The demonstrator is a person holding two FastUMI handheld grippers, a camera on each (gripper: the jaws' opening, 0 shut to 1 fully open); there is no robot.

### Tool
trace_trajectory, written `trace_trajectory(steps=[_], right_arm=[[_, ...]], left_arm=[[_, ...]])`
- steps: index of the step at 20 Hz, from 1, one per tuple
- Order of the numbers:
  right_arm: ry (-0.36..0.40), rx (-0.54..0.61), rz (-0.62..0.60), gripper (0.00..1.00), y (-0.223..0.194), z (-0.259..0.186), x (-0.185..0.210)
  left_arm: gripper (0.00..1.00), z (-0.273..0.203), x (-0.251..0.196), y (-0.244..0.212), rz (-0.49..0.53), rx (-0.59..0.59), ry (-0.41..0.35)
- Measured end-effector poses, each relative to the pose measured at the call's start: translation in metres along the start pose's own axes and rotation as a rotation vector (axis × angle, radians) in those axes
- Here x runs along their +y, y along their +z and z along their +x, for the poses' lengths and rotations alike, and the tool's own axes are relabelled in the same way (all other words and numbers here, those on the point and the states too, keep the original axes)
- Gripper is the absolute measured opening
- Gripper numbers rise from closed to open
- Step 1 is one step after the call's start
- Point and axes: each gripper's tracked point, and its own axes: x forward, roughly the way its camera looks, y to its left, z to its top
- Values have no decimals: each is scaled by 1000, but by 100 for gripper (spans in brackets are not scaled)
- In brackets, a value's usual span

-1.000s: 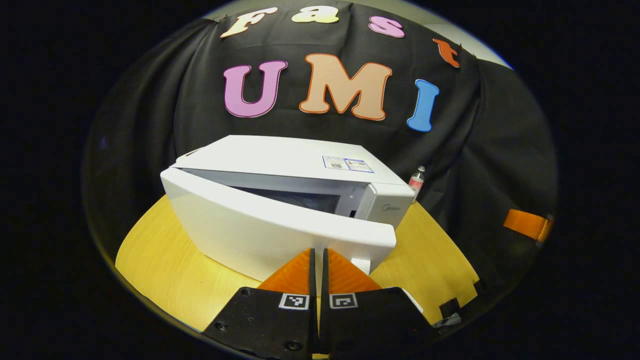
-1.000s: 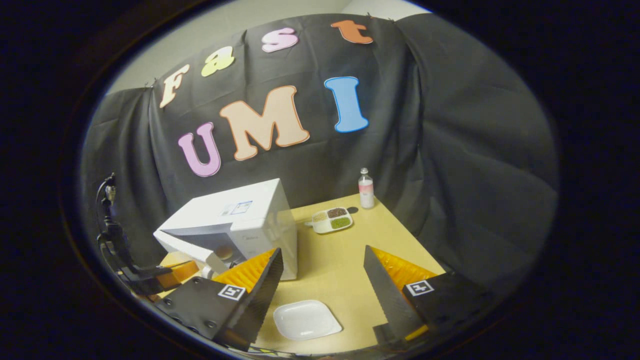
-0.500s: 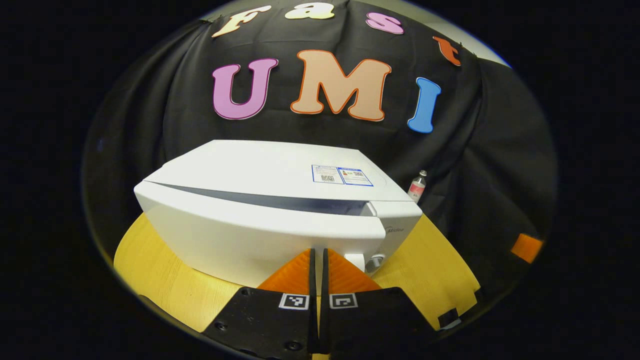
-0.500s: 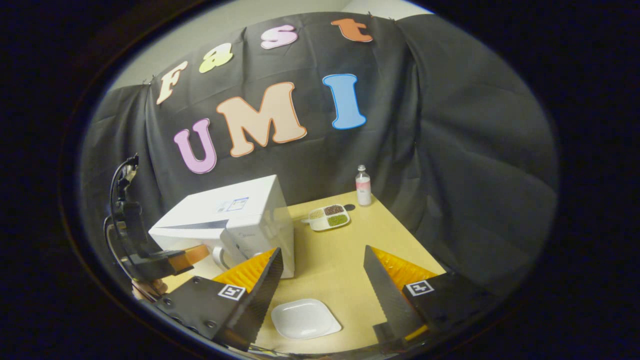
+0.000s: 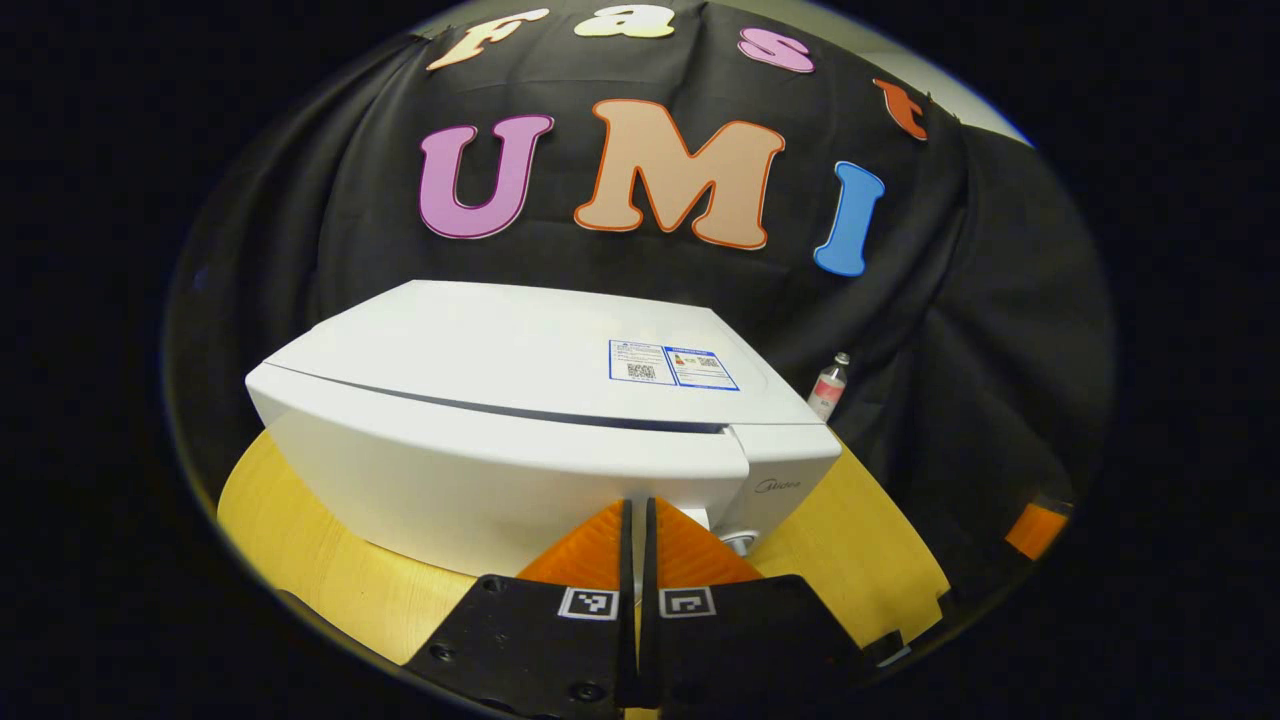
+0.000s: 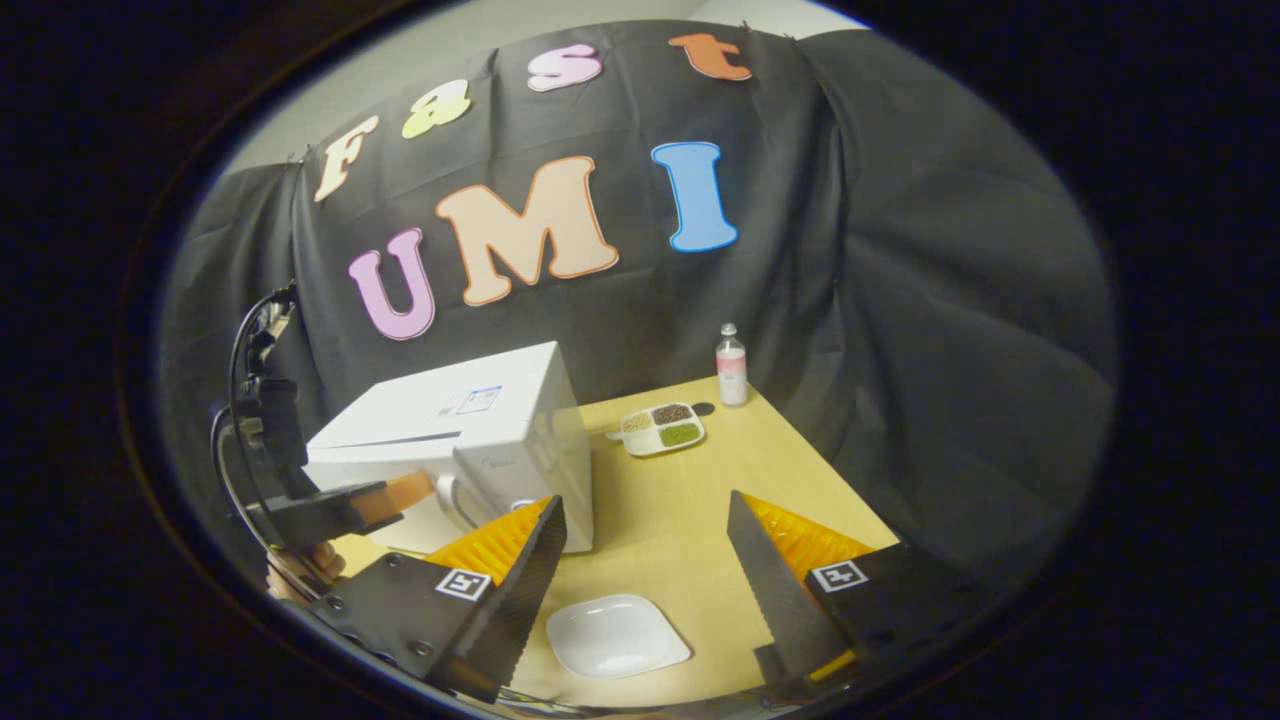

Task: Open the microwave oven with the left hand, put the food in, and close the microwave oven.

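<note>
The white microwave [image 5: 520,440] stands on the wooden table, its door flat against the body with only a thin dark seam along the top. My left gripper [image 5: 637,503] is shut with nothing between its fingers, and its tips are right at the door's front near the handle side. In the right gripper view the microwave [image 6: 470,430] sits at the left with the left gripper [image 6: 405,492] against its door. My right gripper [image 6: 640,525] hovers open over the table, above an empty white plate [image 6: 617,635]. The inside of the microwave is hidden.
A divided white tray [image 6: 660,430] with brown and green food sits behind the microwave's right side. A small clear bottle [image 6: 731,365] stands at the table's back edge, also seen as a bottle [image 5: 828,385] past the microwave. Bare tabletop [image 6: 680,510] lies ahead of my right gripper.
The microwave door swung from ajar to flat against the body as my shut left gripper pushed forward on it. The right gripper stayed open and nearly still.
</note>
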Motion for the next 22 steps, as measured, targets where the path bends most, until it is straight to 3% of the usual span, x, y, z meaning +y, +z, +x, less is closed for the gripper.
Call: trace_trajectory(steps=[1, 2, 3, 5, 6, 7, 8, 11, 12, 22], right_arm=[[-1, -4, 2, 92, 1, 0, -1], [-1, -4, 4, 92, 2, 2, -1], [-3, -7, 6, 100, 2, 2, -1], [-6, -8, 5, 100, 4, 3, -3], [-9, -10, 5, 92, 4, 4, -5], [-10, -12, 4, 92, 5, 4, -6], [-11, -14, 5, 100, 7, 5, -6], [-17, -30, 1, 100, 15, 8, -11], [-19, -32, 1, 92, 16, 9, -12], [-23, -70, -55, 92, 39, 13, -20]], left_arm=[[1, 1, 1, 1, -3, -4, 6], [1, 1, 0, 0, -7, -3, 3], [1, 2, -1, -1, -14, -3, 0], [1, 4, -1, -2, -28, -5, -6], [1, 4, -2, -3, -37, -3, -10], [1, 6, -1, 1, -40, -25, -15], [2, 12, 4, 4, -29, -31, 0], [1, 13, 2, 1, -35, -21, -19], [1, 12, 1, -2, -28, -11, -16], [3, 1, 2, 12, -3, -32, -21]])
